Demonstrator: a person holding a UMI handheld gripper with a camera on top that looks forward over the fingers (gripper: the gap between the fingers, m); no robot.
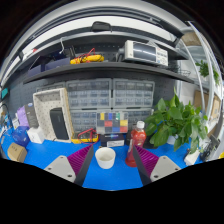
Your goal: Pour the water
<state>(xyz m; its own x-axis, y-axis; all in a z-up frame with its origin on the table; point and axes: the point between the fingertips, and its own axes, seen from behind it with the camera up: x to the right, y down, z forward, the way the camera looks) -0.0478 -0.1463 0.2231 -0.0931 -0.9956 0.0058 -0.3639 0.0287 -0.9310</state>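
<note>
On the blue tabletop (115,178) in the lower middle of the frame, a white cup (105,158) stands just left of a red-capped bottle (137,143). They sit so close that a careless reach for the bottle could, I judge, knock the cup or tip the bottle and spill water. The hand-held gripper (113,163) is spread wide and holds nothing, with the cup and bottle base between its fingers.

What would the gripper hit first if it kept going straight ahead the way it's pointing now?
Most likely the white cup, which stands on the blue table just ahead of the open gripper, about centred between its fingers. The red bottle stands slightly right of that line; depth is hard to judge.
</note>
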